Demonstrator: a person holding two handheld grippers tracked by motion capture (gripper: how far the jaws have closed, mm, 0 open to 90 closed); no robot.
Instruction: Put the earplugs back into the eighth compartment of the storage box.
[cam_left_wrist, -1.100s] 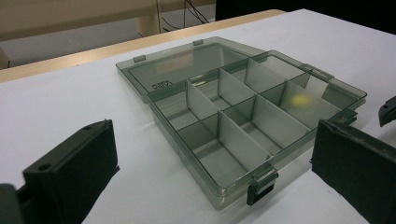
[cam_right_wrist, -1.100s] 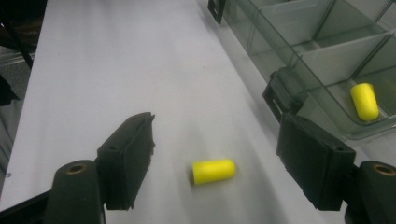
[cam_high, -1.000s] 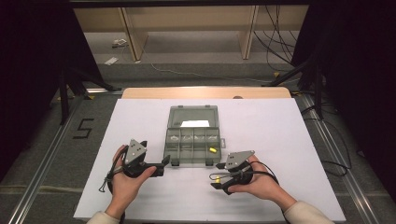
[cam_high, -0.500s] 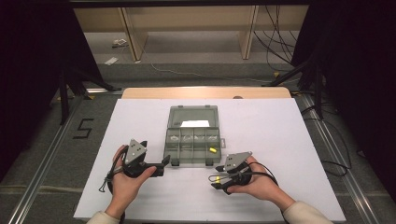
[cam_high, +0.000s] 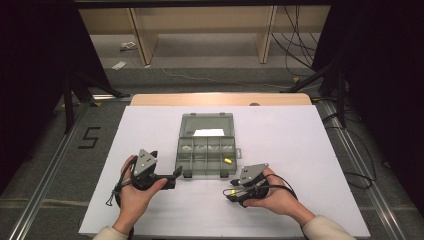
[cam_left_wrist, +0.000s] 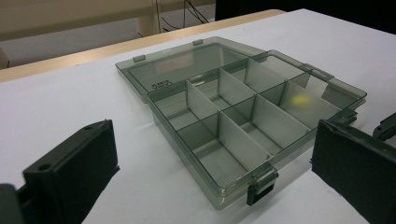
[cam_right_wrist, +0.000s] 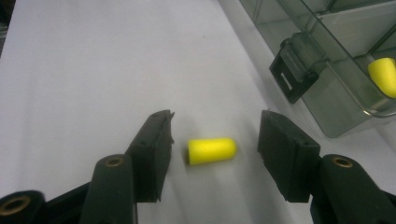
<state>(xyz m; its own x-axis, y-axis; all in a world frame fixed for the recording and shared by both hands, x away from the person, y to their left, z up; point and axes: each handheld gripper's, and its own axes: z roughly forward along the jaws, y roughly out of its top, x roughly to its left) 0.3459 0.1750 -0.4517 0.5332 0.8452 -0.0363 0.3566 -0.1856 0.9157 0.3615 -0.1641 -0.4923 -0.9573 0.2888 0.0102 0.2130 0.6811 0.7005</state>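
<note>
Between the right gripper's (cam_right_wrist: 215, 154) closing, not-yet-touching jaws lies a light, squashy yellow earplug (cam_right_wrist: 211, 150), best pinched gently mid-length.

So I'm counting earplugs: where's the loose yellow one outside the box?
In the right gripper view, the yellow earplug lies on the white table between the right gripper jaws, untouched, near the box latch.

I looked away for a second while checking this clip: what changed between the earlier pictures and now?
The right gripper has just been closing its jaws around the yellow earplug on the white table cover; the pads do not yet touch it. The left gripper, the open compartment box and the second earplug inside it stayed put.
</note>
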